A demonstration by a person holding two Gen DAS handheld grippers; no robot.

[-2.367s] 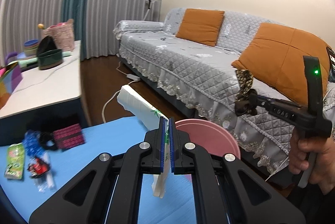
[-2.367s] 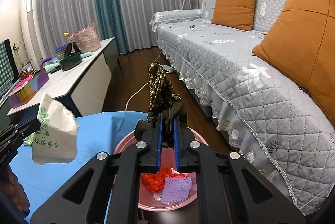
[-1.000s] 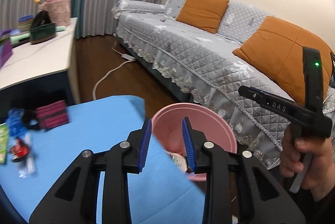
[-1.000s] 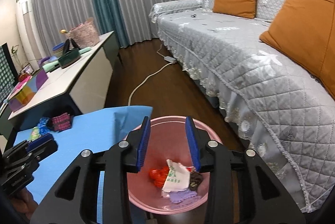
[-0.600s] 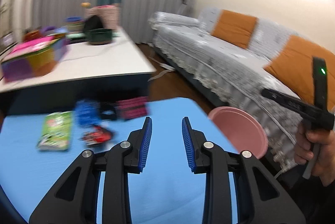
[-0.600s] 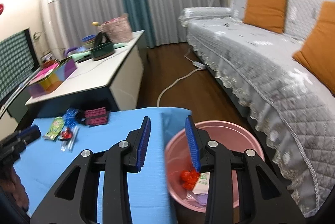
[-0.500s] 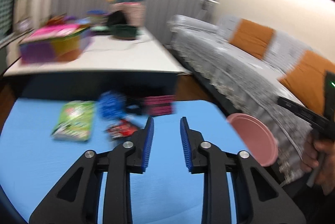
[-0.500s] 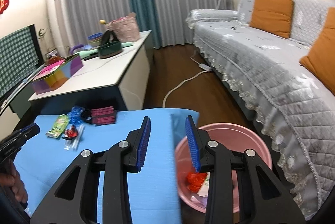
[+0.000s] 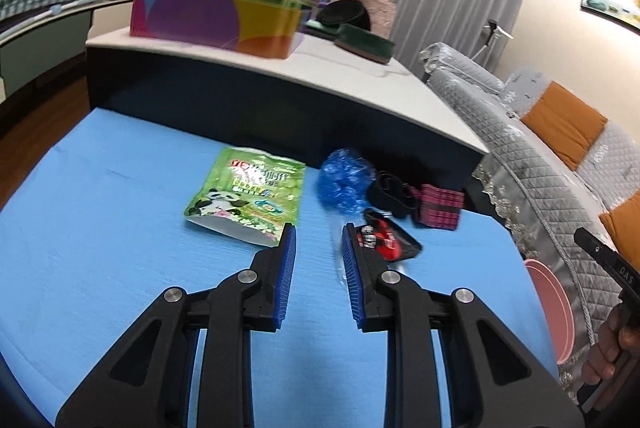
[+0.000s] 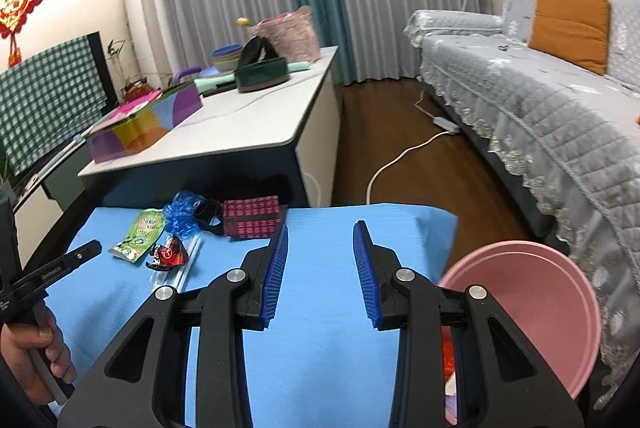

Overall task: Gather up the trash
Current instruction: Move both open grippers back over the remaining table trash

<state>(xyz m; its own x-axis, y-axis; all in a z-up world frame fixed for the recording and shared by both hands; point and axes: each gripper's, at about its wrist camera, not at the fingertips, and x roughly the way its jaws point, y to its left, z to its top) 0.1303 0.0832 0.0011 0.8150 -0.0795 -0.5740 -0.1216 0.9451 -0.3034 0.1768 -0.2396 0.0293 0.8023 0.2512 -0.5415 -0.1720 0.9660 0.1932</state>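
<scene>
Several bits of trash lie at the far side of the blue table [image 9: 100,228]: a green snack bag [image 9: 248,197], crumpled blue plastic [image 9: 344,183], a red and black wrapper [image 9: 390,240], a black band [image 9: 390,193] and a magenta checked packet [image 9: 440,205]. My left gripper [image 9: 319,230] hovers open and empty just short of the red wrapper and the green bag. Farther right, my right gripper [image 10: 321,226] is open and empty over bare table, short of the magenta packet [image 10: 251,222]. The pink bin [image 10: 552,292] stands at the table's right end with trash inside.
Behind the blue table is a white low table [image 10: 248,131] with a colourful box [image 10: 140,123] and a dark green bowl [image 10: 260,75]. A grey sofa [image 10: 540,99] with orange cushions runs along the right. A white cable [image 10: 400,155] crosses the wooden floor.
Both grippers let their trash go into the pink bin, then swung left. They now face the trash pile on the blue table, and the left has come much closer to it.
</scene>
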